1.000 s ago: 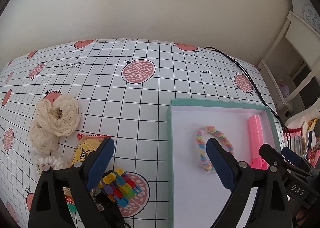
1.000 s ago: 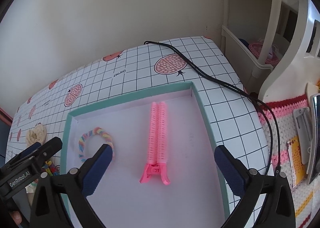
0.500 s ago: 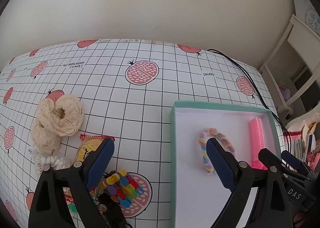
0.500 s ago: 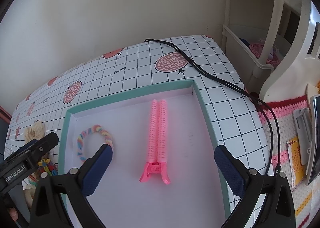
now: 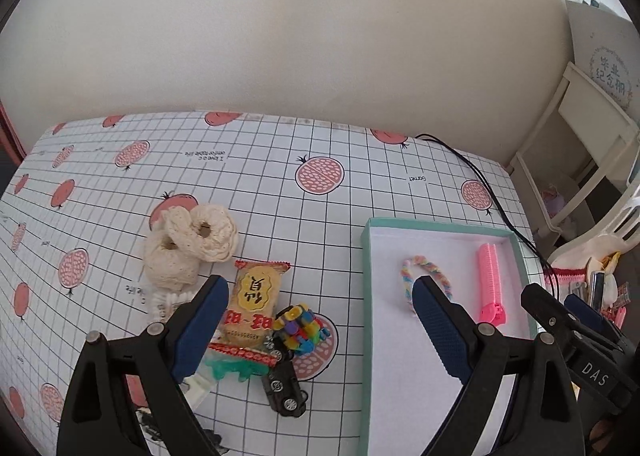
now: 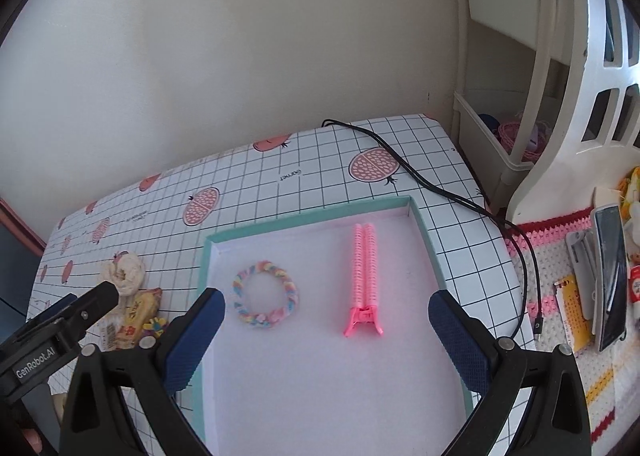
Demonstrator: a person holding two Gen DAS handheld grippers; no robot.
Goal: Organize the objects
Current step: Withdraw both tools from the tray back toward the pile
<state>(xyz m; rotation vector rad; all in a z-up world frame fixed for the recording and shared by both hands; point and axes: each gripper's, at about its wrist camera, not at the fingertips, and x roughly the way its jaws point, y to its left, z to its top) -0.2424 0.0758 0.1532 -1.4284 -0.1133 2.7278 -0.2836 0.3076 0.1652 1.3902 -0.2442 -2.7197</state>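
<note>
The teal-rimmed tray (image 6: 423, 228) sits on the grid-patterned table (image 5: 256, 176) toward its right side, white inside. Two items lie in it, well apart: a pastel braided hair ring (image 6: 265, 295), flat and round, on the left, and a pink comb-toothed hair clip (image 6: 365, 278), lying lengthwise with its pinch end toward me.

Left of the tray, on the table, is a loose cluster: two cream lace scrunchies (image 5: 191, 246) overlapping each other; a yellow snack packet (image 5: 253, 302) with red crimped ends just beside them; a multicoloured block toy (image 5: 301, 329) touching the packet's right edge; a small black toy car (image 5: 285, 388) below that (a green item under the packet is too hidden to identify).

My left gripper (image 5: 320, 330) hangs above this cluster, jaws spread wide, nothing between them. My right gripper (image 6: 326, 340) hovers over the near part of the tray, jaws likewise wide apart and empty, spanning both tray items in view. A black cable (image 6: 440, 192) runs along the table's far right edge.
</note>
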